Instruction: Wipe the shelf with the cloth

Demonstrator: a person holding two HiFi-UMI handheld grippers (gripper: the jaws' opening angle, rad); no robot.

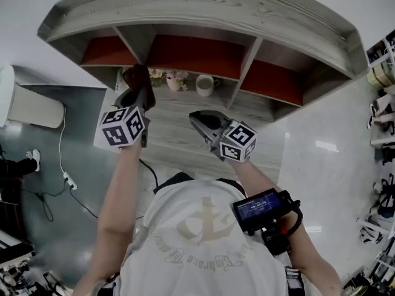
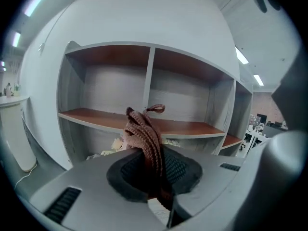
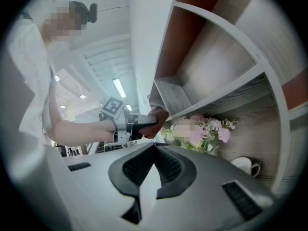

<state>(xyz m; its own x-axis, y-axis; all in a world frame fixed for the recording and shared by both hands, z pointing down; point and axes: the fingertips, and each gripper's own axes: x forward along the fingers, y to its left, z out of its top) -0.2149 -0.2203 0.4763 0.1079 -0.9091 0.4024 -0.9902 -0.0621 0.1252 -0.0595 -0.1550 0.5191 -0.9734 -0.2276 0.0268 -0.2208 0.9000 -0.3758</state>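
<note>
A grey wooden shelf unit (image 1: 203,11) with red-brown boards (image 1: 194,57) stands in front of me. My left gripper (image 1: 141,92) is shut on a brown knitted cloth (image 1: 137,77), held up near the divider at the left of the middle compartment. In the left gripper view the cloth (image 2: 144,131) sticks up from between the shut pads, with the red-brown shelf board (image 2: 110,118) beyond it. My right gripper (image 1: 199,117) hangs lower over the grey bottom board, shut with nothing in it. The right gripper view shows its jaws (image 3: 154,147) closed, and the left gripper (image 3: 137,127) with the cloth (image 3: 159,117) at the shelf edge.
A small bunch of pink flowers (image 1: 170,78) and a white mug (image 1: 205,85) stand on the lower grey board; both also show as flowers (image 3: 204,131) and mug (image 3: 245,166). A white appliance (image 1: 31,106) with a cable (image 1: 65,165) is at left, racks (image 1: 382,103) at right.
</note>
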